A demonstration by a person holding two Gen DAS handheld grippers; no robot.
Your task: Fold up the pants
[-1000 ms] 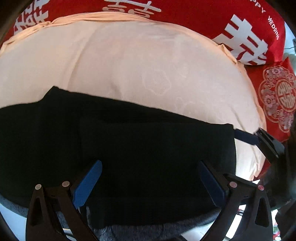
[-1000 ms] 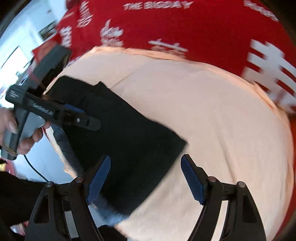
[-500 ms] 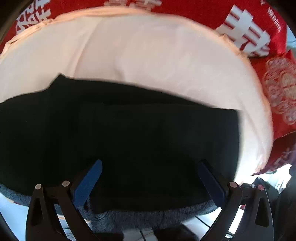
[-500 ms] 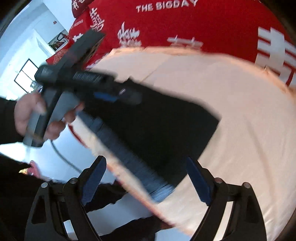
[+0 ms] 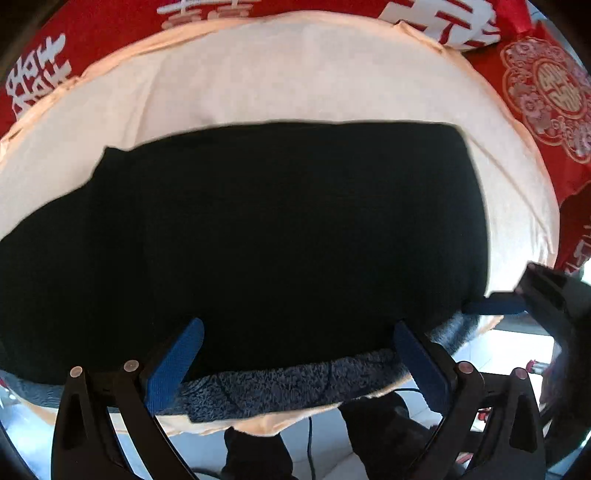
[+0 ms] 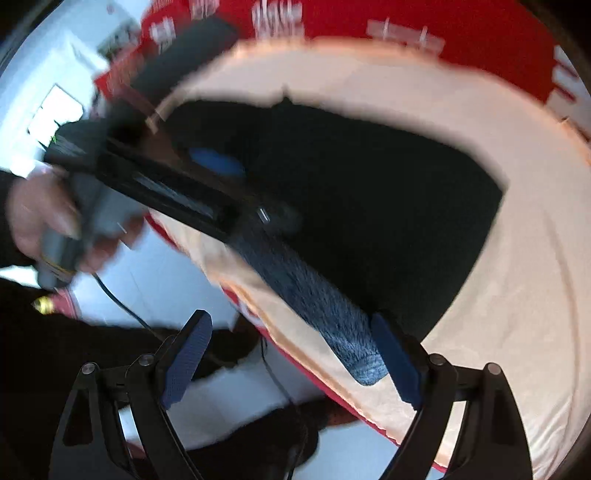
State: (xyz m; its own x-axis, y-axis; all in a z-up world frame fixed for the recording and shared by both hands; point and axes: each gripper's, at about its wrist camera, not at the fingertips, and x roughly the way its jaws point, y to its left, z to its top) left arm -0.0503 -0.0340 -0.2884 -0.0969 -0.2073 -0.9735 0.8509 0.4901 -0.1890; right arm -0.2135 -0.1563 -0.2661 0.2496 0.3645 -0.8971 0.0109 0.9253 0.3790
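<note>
The black pants point(image 5: 280, 229) lie folded flat on a peach sheet point(image 5: 295, 74), with a strip of grey fleece lining point(image 5: 295, 380) showing along their near edge. My left gripper point(image 5: 299, 363) hovers open over that near edge, its blue pads wide apart and gripping nothing. Through the right wrist camera the pants point(image 6: 369, 206) run up and to the left. My right gripper point(image 6: 291, 362) stands open at the end of the grey lining point(image 6: 317, 295), near the pants' corner. A hand point(image 6: 44, 221) holds the left gripper point(image 6: 216, 162) over the far part of the pants.
A red bedcover with white characters point(image 5: 92, 29) surrounds the peach sheet. A red patterned cushion point(image 5: 546, 92) lies at the right. The bed's near edge drops to a pale floor point(image 6: 229, 398), where a black cable point(image 6: 118, 302) runs. The person's dark clothing point(image 6: 44, 354) is close below.
The left view has slid along the pants, and their right edge now sits further in. The right gripper has swung toward the bed's near edge, with the grey lining now between its wider jaws.
</note>
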